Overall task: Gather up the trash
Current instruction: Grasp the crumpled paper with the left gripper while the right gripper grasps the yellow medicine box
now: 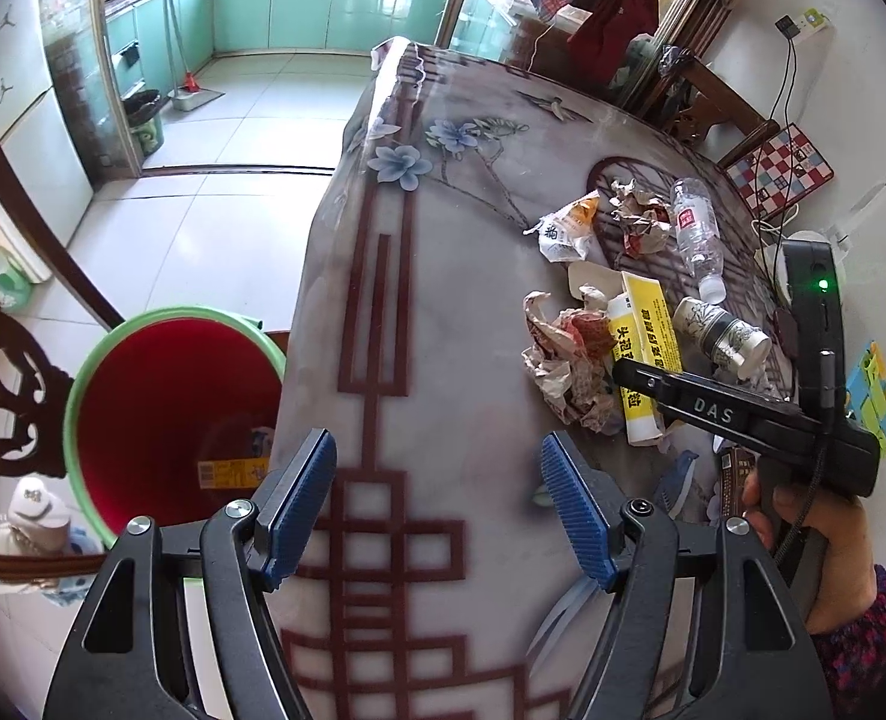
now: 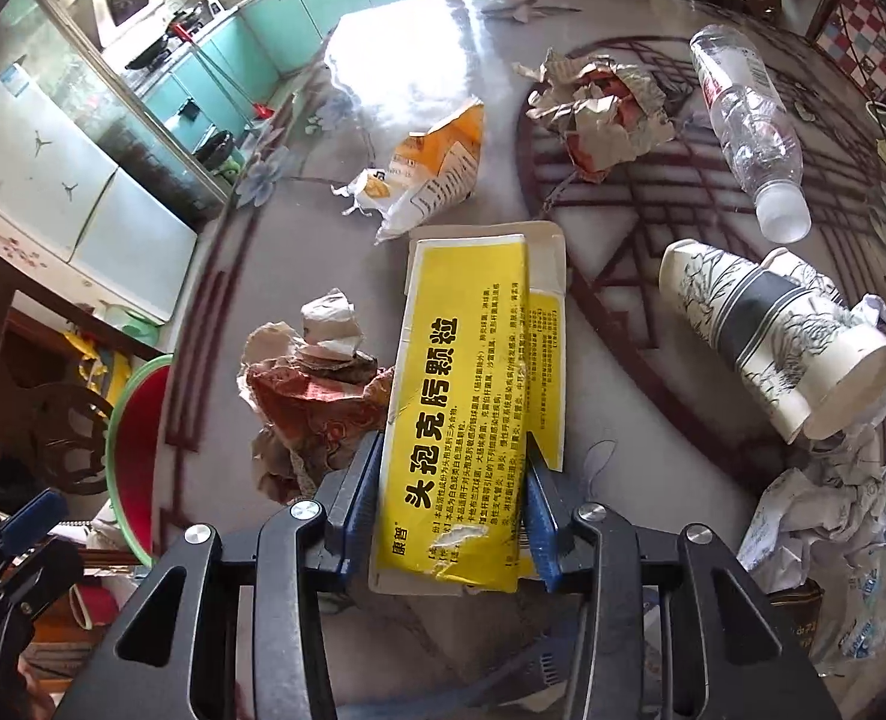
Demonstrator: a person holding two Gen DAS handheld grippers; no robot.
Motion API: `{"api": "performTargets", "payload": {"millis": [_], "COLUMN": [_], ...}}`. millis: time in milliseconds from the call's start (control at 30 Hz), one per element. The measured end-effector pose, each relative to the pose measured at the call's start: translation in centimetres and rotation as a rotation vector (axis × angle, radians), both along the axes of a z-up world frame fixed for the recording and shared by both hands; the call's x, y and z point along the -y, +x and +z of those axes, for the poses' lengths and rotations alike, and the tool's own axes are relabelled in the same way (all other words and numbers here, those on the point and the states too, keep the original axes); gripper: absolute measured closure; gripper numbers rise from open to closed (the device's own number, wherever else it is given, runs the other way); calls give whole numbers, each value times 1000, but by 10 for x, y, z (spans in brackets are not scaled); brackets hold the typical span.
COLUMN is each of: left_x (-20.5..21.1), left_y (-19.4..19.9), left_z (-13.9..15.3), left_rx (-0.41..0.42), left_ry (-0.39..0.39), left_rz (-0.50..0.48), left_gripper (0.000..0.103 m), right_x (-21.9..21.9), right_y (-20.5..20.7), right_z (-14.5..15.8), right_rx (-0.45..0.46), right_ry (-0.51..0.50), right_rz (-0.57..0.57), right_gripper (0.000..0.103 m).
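Trash covers the table (image 1: 443, 252): a yellow medicine box (image 2: 473, 396) sits mid-table, clamped at its near end between the right gripper (image 2: 452, 510) jaws. Crumpled paper (image 2: 317, 396) touches it at 9 o'clock; paper cups (image 2: 767, 336) lie at 3, a plastic bottle (image 2: 743, 120) at 1. Left gripper (image 1: 437, 504) hangs wide open, holding nothing, over the table edge. Step in hand, apparently: box pickup. Next: lift w/o snagging the paper, swing to the red bin (image 1: 167, 414) at 9 o'clock in the left view, then release.

I'm in a home dining area, kitchen adjoining.
Teal kitchen cabinets (image 1: 299, 6), fridge (image 2: 77, 192), broom (image 1: 182, 30), floral-cloth tabletop (image 1: 443, 312), carved wooden chair (image 1: 5, 384).
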State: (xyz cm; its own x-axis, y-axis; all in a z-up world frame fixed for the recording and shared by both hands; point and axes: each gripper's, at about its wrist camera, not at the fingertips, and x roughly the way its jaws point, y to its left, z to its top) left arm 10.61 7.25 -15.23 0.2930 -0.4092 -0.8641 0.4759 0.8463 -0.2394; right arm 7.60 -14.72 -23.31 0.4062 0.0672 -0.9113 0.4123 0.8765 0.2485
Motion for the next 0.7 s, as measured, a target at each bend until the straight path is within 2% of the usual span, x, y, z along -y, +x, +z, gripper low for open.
{"api": "performTargets", "payload": {"millis": [167, 300, 500, 600, 700], "left_x": [21, 41, 78, 95, 104], "left_y": [2, 5, 12, 15, 20], "left_z": [-2, -8, -24, -35, -47], "left_rx": [-15, -62, -105, -86, -103], "left_ry": [-14, -48, -30, 17, 51], "left_rz": [-35, -39, -57, -73, -73], "left_gripper": [33, 33, 33, 33, 33], "right_x": [7, 14, 25, 35, 39], "right_y": [-21, -38, -61, -70, -75], "right_z": [18, 30, 38, 41, 45], "right_rx": [42, 58, 63, 67, 73], "right_ry": [11, -11, -36, -35, -44], "right_rz": [12, -8, -25, -42, -47], "right_gripper": [64, 64, 64, 64, 64]}}
